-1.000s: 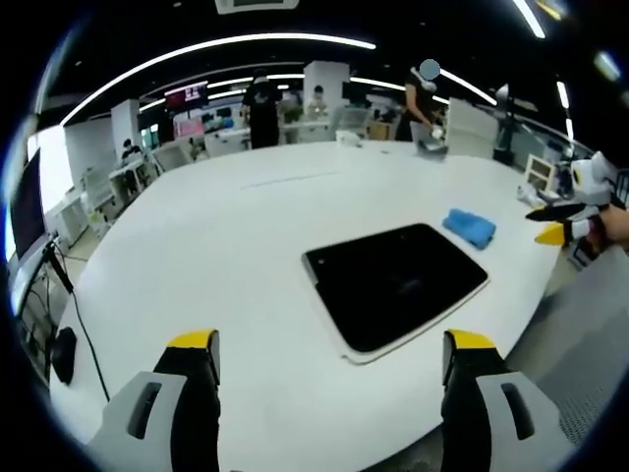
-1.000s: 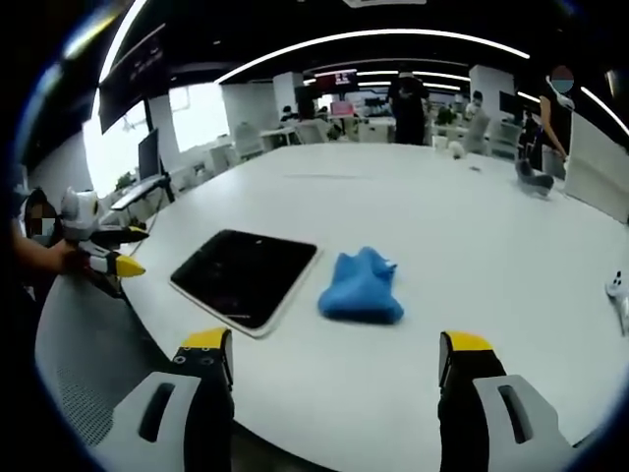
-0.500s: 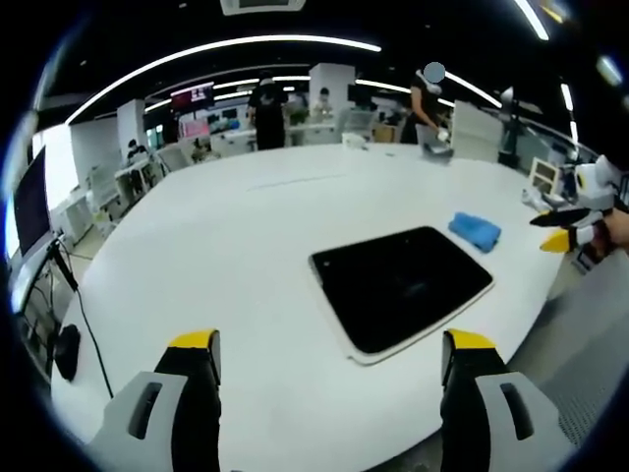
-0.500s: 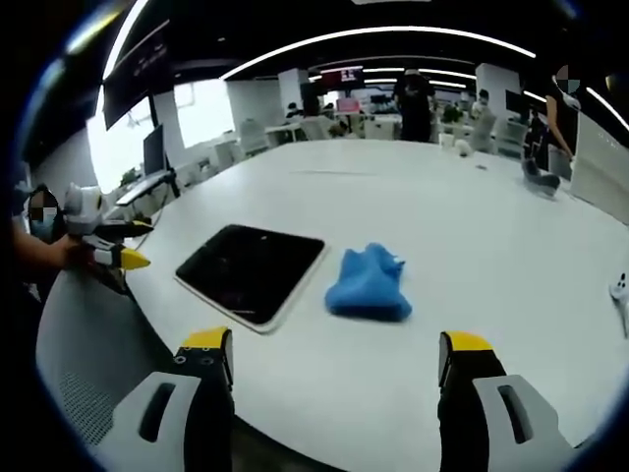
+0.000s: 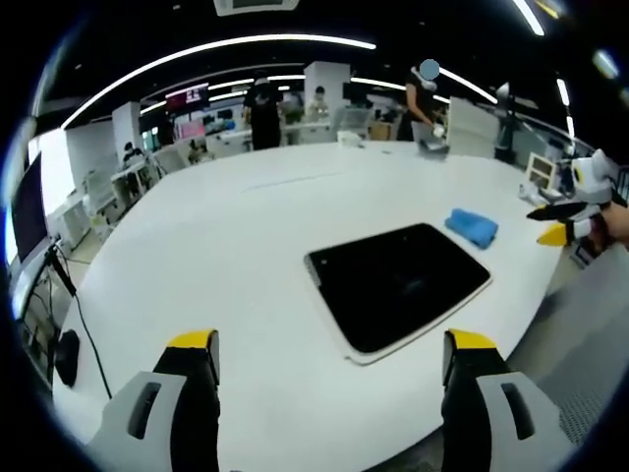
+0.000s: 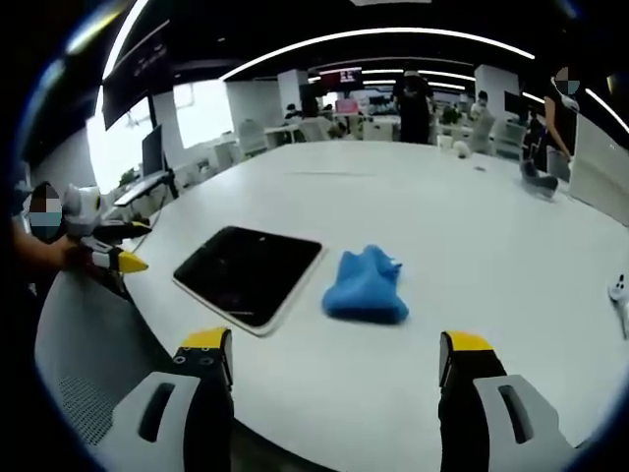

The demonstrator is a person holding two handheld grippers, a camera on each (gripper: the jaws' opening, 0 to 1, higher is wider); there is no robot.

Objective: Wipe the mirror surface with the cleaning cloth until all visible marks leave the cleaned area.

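Left tongs (image 5: pixel 329 359): the two jaws are spread wide apart and nothing is held between them. The tips are yellow and the bodies are grey and white. They are held above the near edge of the desk. They are also seen at the left side of the right gripper view (image 6: pixel 116 258), gripped by a hand.

Right tongs (image 6: pixel 339 359): the jaws are wide apart too, with nothing between them. They are seen at the right edge of the left gripper view (image 5: pixel 560 224), off the side of the desk.

Mirror (image 5: pixel 396 283): it is laid flat on the desk, ahead of the left tongs and a bit to the right, not touched by them. In the right gripper view (image 6: pixel 248 274) it is seen ahead and to the left of the right tongs. It is a flat slab with round corners, a dark shiny face and a thin pale rim.

Cleaning cloth (image 6: pixel 366 286): a soft blue cloth, bunched up in a lump. It is placed just beside the mirror, right in front of the right tongs, but apart from them. In the left gripper view (image 5: pixel 471 226) it is seen past the mirror's far corner.

Desk (image 5: pixel 216 246): big, white, smooth, with a rounded edge.
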